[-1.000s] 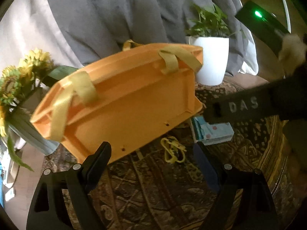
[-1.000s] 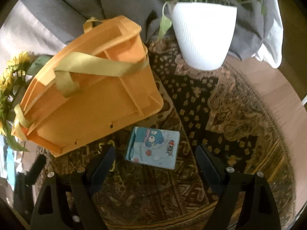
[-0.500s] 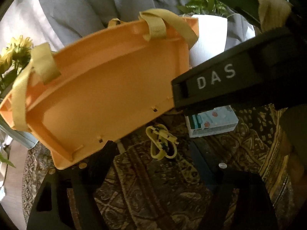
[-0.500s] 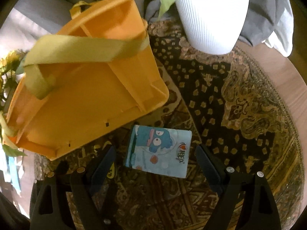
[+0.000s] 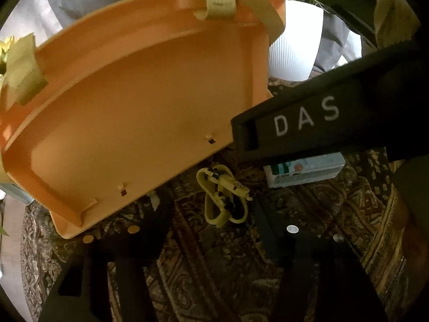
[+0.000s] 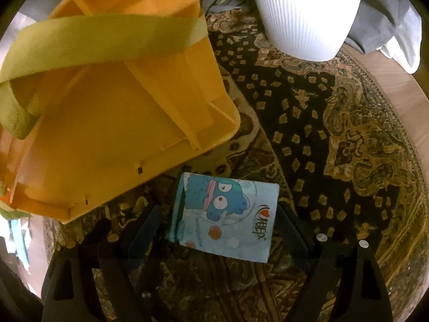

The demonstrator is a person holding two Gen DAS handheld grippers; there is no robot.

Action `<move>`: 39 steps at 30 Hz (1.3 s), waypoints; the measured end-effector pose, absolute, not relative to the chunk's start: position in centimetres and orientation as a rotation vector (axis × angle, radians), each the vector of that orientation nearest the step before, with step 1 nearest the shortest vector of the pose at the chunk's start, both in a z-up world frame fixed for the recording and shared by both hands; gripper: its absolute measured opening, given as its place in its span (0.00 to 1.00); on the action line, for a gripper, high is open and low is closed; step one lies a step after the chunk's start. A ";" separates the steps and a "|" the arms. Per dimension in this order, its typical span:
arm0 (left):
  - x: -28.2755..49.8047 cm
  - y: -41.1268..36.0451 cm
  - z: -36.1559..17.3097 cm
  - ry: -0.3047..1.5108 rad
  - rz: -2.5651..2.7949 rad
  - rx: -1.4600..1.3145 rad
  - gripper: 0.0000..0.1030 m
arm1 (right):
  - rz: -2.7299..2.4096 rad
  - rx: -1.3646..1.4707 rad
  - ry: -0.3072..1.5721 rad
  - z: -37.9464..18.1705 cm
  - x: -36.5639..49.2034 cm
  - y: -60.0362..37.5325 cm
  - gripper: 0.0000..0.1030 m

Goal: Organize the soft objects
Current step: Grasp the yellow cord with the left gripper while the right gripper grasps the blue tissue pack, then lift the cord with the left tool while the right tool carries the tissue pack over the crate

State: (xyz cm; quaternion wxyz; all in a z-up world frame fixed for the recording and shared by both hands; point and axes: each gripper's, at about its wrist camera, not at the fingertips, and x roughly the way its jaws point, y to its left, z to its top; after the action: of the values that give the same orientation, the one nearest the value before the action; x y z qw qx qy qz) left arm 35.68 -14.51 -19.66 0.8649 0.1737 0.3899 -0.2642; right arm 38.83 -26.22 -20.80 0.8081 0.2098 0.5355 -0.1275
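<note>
A big patterned rug (image 6: 348,139) is covering the round table, and everything is sitting on it. The biggest thing is an orange basket (image 5: 139,99) with yellow-green straps (image 6: 102,37), and it is lying tipped on its side with its open mouth facing us. A white ribbed flower pot (image 6: 305,10) is standing behind it, next to some grey cloth (image 6: 386,21). Lower down, a soft pack of tissues (image 6: 225,217) with a blue cartoon face is lying flat on the rug, just beside the basket's bottom edge. The right gripper (image 6: 218,230) is pointing down at it with its jaws spread wide, and the pack is lying right between the two fingers; I cannot tell if they are touching it. From the left side, that gripper's black arm marked DAS (image 5: 321,123) is crossing over the pack. The smallest thing is a yellow looped cord (image 5: 222,196), curled up on the rug near the basket. The left gripper (image 5: 211,222) is hanging over it with its jaws closing in, and the cord is lying just ahead of the fingertips, not yet pinched.
</note>
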 end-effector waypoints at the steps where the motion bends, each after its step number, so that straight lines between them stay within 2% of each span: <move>1: 35.9 -14.7 -19.8 0.825 -0.553 0.370 0.54 | -0.271 0.444 1.142 -20.8 39.0 -26.2 0.84; 3: 36.1 -15.1 -19.9 0.826 -0.558 0.371 0.52 | -0.264 0.434 1.142 -20.8 39.2 -26.2 0.84; 7: 36.8 -15.5 -20.0 0.825 -0.568 0.378 0.39 | -0.252 0.424 1.136 -21.3 39.7 -26.3 0.83; 10: 36.8 -15.3 -19.9 0.827 -0.589 0.377 0.32 | -0.240 0.427 1.126 -21.1 39.1 -26.6 0.78; 24: 37.5 -12.8 -18.7 0.873 -0.588 0.196 0.27 | -0.178 0.489 1.079 -20.0 35.3 -28.5 0.75; 34: 34.2 -11.5 -16.4 0.816 -0.544 0.155 0.25 | -0.154 0.443 1.021 -18.1 33.6 -27.5 0.75; 36: 34.0 -11.3 -15.8 0.805 -0.539 0.148 0.21 | -0.146 0.435 1.007 -17.5 33.4 -27.1 0.75; 37: 33.9 -10.9 -15.5 0.797 -0.539 0.143 0.16 | -0.141 0.429 0.999 -17.2 33.2 -26.8 0.75; 39: 33.6 -10.6 -15.0 0.790 -0.540 0.137 0.15 | -0.136 0.417 0.985 -16.7 33.0 -26.4 0.75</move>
State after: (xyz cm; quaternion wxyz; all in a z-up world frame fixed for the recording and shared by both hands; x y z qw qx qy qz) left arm 33.64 -10.62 -15.04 0.8855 0.0659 0.3796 -0.2596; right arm 33.05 -26.42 -16.73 0.8582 0.1984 0.4690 -0.0647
